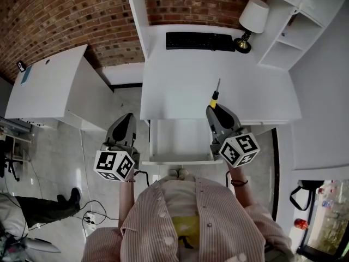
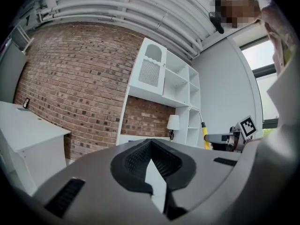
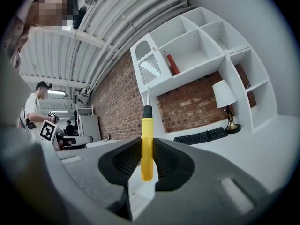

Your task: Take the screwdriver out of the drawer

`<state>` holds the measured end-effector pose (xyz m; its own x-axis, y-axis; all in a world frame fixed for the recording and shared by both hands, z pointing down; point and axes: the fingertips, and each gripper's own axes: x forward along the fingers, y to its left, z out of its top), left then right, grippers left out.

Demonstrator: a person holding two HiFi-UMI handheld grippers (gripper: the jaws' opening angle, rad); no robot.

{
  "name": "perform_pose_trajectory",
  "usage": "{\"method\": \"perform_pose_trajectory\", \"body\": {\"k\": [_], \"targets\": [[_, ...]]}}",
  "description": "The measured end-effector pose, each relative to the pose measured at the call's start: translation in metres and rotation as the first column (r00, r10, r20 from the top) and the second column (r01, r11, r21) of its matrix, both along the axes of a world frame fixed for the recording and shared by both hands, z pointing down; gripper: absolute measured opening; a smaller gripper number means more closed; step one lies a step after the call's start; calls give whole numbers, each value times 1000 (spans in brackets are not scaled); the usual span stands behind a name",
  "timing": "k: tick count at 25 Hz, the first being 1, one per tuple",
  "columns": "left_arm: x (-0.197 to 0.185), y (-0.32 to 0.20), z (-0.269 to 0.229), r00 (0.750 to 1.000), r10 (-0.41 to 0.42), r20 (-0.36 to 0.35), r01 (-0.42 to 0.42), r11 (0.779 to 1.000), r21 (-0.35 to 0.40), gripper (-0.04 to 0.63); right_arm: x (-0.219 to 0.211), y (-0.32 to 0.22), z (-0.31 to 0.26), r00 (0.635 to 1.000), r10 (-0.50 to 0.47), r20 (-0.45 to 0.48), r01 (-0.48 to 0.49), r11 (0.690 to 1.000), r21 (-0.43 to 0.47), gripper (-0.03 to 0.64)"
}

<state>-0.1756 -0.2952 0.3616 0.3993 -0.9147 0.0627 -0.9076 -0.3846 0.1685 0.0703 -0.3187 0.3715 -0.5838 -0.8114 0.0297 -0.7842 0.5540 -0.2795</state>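
screwdriver over desk, before keyboard

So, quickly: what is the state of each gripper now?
Left gripper: jaws closed, empty.
Right gripper: jaws closed on the screwdriver.

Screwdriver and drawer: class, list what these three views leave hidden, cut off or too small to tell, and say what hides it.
- Screwdriver tip: in the right gripper view the thin shaft fades into the white shelf unit; in the head view it is too small.
- Drawer right corner: head view, covered by the right claw.
- Red thing in the shelf unit: right gripper view, too small to name.
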Motion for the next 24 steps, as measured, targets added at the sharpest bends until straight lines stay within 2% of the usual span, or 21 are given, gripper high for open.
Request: {"method": "perform_pose_trajectory", "body": {"k": [24], "targets": [[6, -3, 5, 1000, 14, 21, -14, 999, -29, -2, 18, 3, 0, 996, 82, -42, -81, 997, 19, 78]]}}
